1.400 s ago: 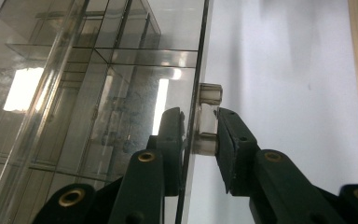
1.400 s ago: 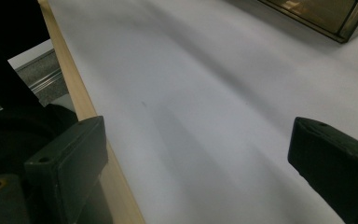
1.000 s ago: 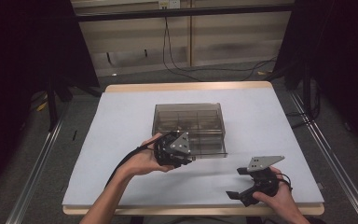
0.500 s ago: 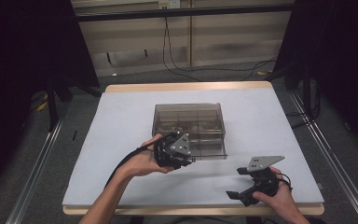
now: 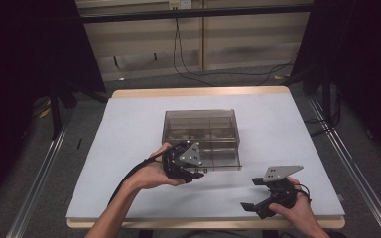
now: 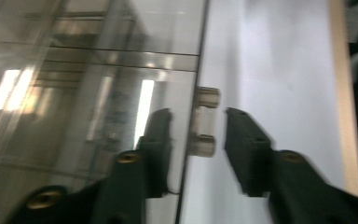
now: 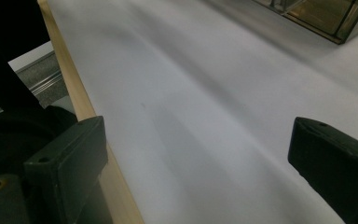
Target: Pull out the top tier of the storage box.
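Smoky rigid plastic box (image 5: 201, 134), likely light, slippery; small handle (image 6: 204, 122) between parted left gripper (image 6: 196, 135); right gripper (image 5: 259, 198) released.

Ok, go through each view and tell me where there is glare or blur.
High view: sharp, dark surroundings, evenly lit table. Left gripper view: motion-blurred, bright reflections streak the clear box beside its latch. Right gripper view: soft focus, faint shadows across the white surface.

Dim room, grey floor (image 5: 34, 198), cables (image 5: 188, 64) along the back wall (image 5: 144, 49).
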`<state>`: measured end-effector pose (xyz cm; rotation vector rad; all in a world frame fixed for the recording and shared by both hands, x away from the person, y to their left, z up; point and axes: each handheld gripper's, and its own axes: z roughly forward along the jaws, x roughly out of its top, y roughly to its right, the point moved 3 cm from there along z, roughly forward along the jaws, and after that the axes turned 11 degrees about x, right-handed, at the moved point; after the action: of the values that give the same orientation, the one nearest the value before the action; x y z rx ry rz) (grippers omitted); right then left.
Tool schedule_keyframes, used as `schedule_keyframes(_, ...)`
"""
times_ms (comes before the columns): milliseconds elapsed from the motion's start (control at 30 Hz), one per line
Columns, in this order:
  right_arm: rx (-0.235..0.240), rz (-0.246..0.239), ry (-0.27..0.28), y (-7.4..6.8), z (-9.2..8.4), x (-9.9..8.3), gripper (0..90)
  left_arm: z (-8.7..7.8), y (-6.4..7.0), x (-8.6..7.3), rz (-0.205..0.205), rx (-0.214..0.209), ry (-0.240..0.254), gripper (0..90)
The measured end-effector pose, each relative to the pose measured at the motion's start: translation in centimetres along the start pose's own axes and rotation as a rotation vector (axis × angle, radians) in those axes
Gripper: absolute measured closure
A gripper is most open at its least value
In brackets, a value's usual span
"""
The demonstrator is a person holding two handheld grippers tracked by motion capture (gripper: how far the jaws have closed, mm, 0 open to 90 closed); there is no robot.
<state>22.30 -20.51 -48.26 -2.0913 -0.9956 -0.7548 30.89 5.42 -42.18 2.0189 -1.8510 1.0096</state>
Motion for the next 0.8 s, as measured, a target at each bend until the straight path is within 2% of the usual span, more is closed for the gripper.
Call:
schedule_keyframes(67,-0.001,-0.001,0.001,0.0,0.0,0.0,4.7,-0.4,-0.1,-0.1,-0.021,0.027,0.019,53.4)
schedule_keyframes(133,-0.001,-0.001,0.001,0.1,0.0,0.0,4.7,-0.6,-0.3,-0.1,-0.025,0.035,0.022,49.1)
schedule_keyframes(167,-0.001,-0.001,0.0,0.0,0.0,0.0,4.7,-1.0,-0.3,-0.3,-0.057,0.047,0.057,45.9)
schedule_keyframes(233,-0.001,0.0,0.003,0.1,0.0,0.0,4.7,-1.5,-0.5,-0.5,-0.071,0.084,0.057,41.7)
schedule_keyframes(267,-0.002,0.0,0.003,0.1,0.0,0.0,4.7,-1.6,-0.5,-0.6,-0.091,0.103,0.067,39.2)
schedule_keyframes(300,-0.002,0.0,0.003,0.1,0.0,0.0,4.7,-1.6,-0.5,-0.6,-0.091,0.103,0.067,36.4)
schedule_keyframes(333,-0.003,-0.001,0.001,0.1,0.0,0.0,4.7,-2.0,-0.6,-0.8,-0.117,0.135,0.083,34.1)
schedule_keyframes(367,-0.001,0.0,0.002,0.0,0.0,0.0,4.7,-2.2,-0.5,-0.9,-0.112,0.153,0.082,33.1)
schedule_keyframes(433,-0.001,0.001,0.003,0.0,0.0,0.0,4.7,-2.3,-0.5,-0.9,-0.123,0.156,0.09,29.8)
schedule_keyframes(567,-0.001,0.001,0.004,0.1,0.0,0.0,4.7,-2.9,-0.7,-1.8,-0.204,0.195,0.115,19.1)
schedule_keyframes(600,-0.002,0.001,0.003,0.1,0.0,0.0,4.7,-2.9,-0.7,-1.8,-0.204,0.195,0.115,17.1)
schedule_keyframes(633,-0.003,0.0,0.001,0.0,0.0,0.0,4.7,-3.3,-0.7,-2.4,-0.216,0.221,0.119,16.7)
schedule_keyframes(700,-0.003,0.001,0.002,0.0,-0.1,0.0,4.7,-3.7,-0.6,-2.9,-0.246,0.241,0.117,15.0)
schedule_keyframes(733,-0.003,0.001,0.002,0.0,-0.1,0.0,4.7,-3.7,-0.6,-2.9,-0.246,0.241,0.117,16.0)
schedule_keyframes(800,-0.002,0.003,0.004,0.1,-0.1,0.0,4.7,-4.0,-0.4,-3.3,-0.244,0.268,0.109,16.2)
